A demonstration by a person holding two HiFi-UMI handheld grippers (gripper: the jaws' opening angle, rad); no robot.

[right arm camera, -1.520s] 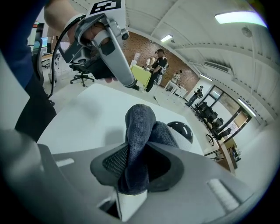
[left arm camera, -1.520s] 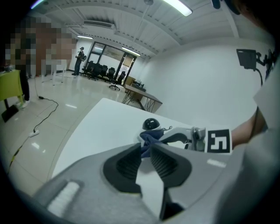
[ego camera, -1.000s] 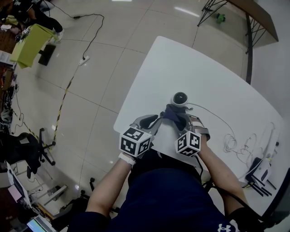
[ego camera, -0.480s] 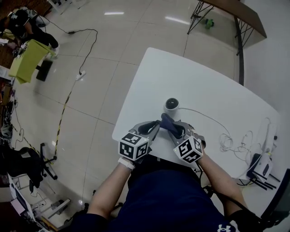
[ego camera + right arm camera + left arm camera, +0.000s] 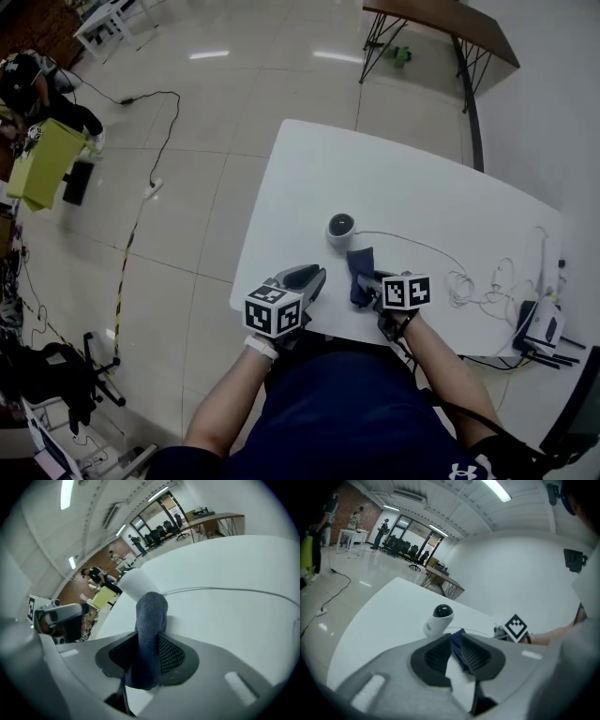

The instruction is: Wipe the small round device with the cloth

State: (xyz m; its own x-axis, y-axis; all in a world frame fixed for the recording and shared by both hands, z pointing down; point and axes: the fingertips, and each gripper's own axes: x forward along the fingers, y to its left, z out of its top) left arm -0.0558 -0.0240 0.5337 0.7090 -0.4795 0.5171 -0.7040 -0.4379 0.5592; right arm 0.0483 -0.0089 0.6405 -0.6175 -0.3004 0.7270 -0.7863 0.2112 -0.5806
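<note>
The small round device, white with a dark dome, stands on the white table; it also shows in the left gripper view and behind the cloth. My right gripper is shut on the dark blue cloth, a short way nearer than the device and apart from it. Its jaws have just been opening a little, and the folded cloth still stands between the pads. My left gripper hangs left of the cloth, jaws narrowly apart and holding nothing.
A thin white cable runs from the device to a loose coil at the right. A white adapter with dark leads lies near the table's right corner. Both grippers hover at the near table edge.
The right gripper has rolled and drawn back toward the near edge with the cloth, which was up against the device and is now off it. The left gripper has hardly moved.
</note>
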